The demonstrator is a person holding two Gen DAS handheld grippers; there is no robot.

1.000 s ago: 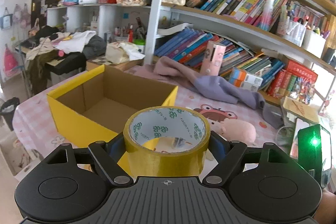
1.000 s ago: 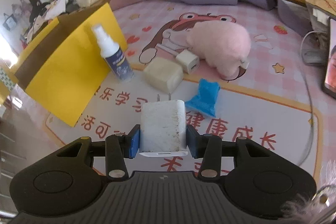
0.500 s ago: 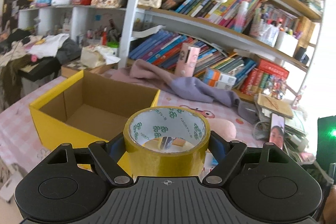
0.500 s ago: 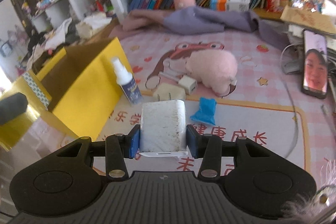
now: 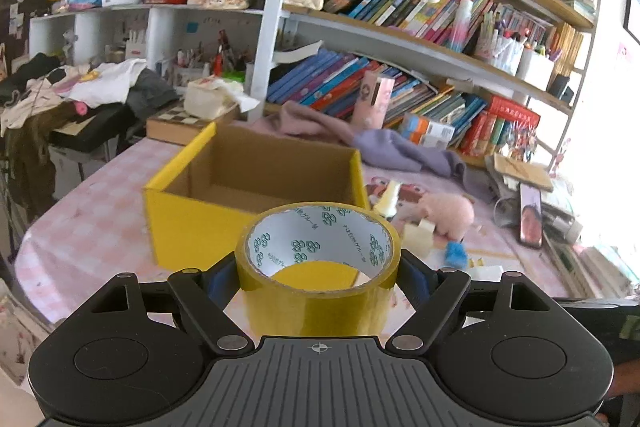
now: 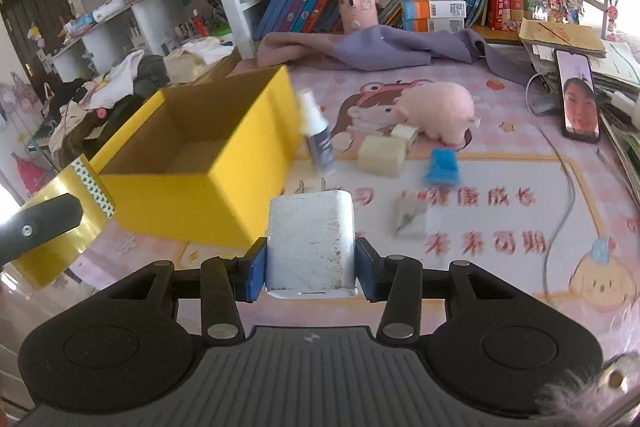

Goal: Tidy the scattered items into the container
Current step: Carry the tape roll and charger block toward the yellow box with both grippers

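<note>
Gripping a yellow tape roll [image 5: 318, 267] in our left gripper [image 5: 318, 277], we face the open yellow box [image 5: 256, 183]. Our right gripper [image 6: 311, 267] clamps a white charger [image 6: 311, 243], prongs forward.

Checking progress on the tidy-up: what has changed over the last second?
Both hands carried their loads toward the yellow box, whose open top now faces both cameras. Unchanged: left gripper clamps the tape roll, right gripper the white charger; nothing released.

Bright daylight, right-side glare, fisheye warp

both tongs [image 6: 311, 269] farther from yellow box [image 6: 224, 163]
</note>
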